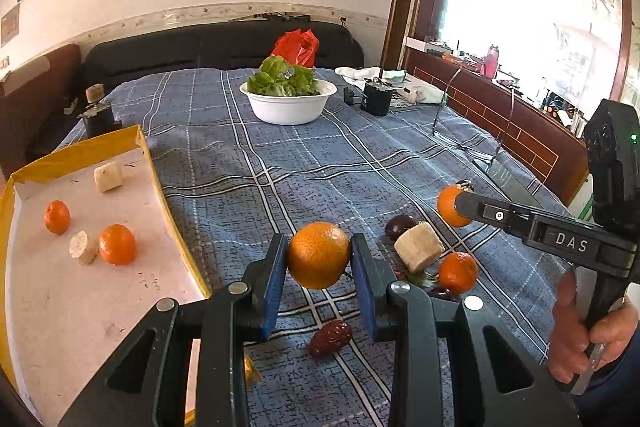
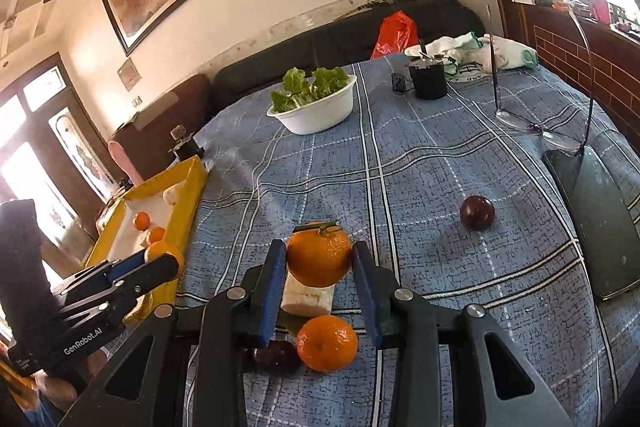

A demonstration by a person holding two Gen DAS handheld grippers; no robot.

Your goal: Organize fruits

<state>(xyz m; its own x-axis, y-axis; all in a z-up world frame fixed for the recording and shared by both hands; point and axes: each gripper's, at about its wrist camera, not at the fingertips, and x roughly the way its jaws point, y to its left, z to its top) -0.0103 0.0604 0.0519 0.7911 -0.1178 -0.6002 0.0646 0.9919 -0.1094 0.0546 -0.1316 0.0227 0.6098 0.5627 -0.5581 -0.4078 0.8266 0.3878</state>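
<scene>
My left gripper [image 1: 319,245] is shut on a mandarin [image 1: 319,259], held above the blue checked cloth beside the yellow-rimmed tray [image 1: 154,163]. Two mandarins [image 1: 117,243] and two pale chunks lie in that tray. My right gripper [image 2: 320,247] is shut on a mandarin with a green stem [image 2: 320,259], lifted over a pale chunk [image 2: 308,297], another mandarin [image 2: 327,343] and a dark fruit [image 2: 276,353]. In the left wrist view the right gripper [image 1: 460,201] shows at the right with its mandarin [image 1: 450,207]. A dark plum [image 2: 476,213] lies apart on the cloth; a red date [image 1: 330,338] lies below my left gripper.
A white bowl of lettuce [image 1: 288,105] stands mid-table, with a black jar [image 1: 377,98] and a white cloth behind it. Eyeglasses [image 2: 540,131] and a dark phone [image 2: 596,227] lie at the right. A red bag and a dark sofa are behind the table.
</scene>
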